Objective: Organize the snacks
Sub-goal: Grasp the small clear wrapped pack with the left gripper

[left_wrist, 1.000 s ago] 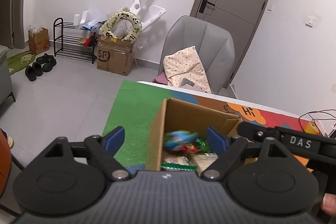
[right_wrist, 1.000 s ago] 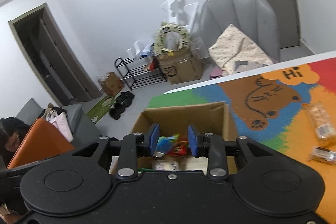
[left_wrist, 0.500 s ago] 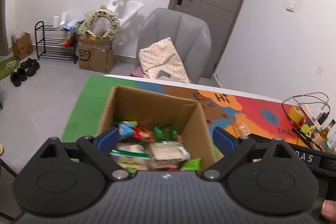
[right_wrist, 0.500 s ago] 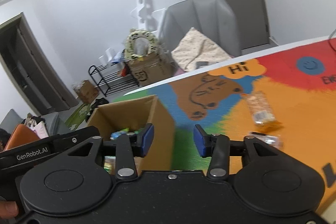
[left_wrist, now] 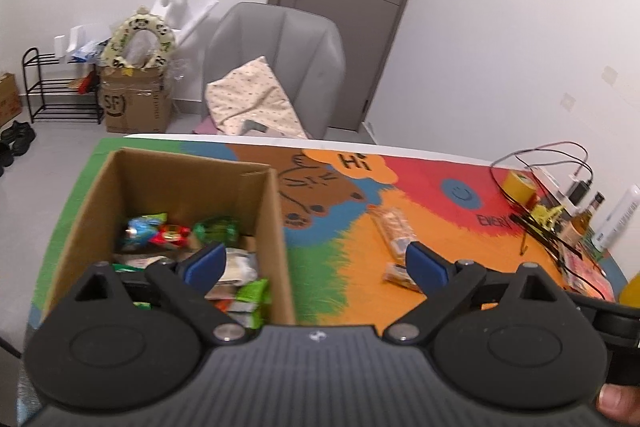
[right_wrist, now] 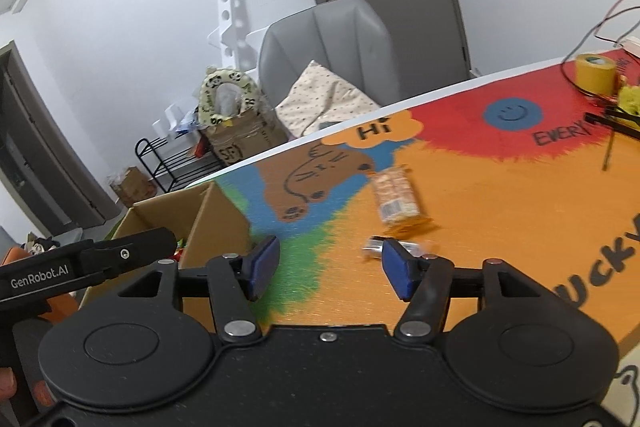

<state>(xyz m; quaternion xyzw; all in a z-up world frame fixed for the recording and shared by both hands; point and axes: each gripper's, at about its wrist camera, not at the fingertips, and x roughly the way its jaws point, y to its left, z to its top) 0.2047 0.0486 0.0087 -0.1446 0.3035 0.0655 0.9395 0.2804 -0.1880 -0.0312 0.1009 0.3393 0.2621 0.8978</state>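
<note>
Right wrist view: my right gripper [right_wrist: 329, 267] gapes empty; ahead, the light crinkly cracker pack [right_wrist: 397, 201] needs a mid-body pinch.

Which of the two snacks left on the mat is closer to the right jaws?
The small silvery packet, lying just beyond the open right gripper. The longer orange cracker pack sits farther back, near the bear drawing.

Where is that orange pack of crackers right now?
The cracker pack lies flat on the table mat's orange patch, right of the cardboard box, just below the bear drawing, with a smaller wrapped snack nearer the camera.
</note>
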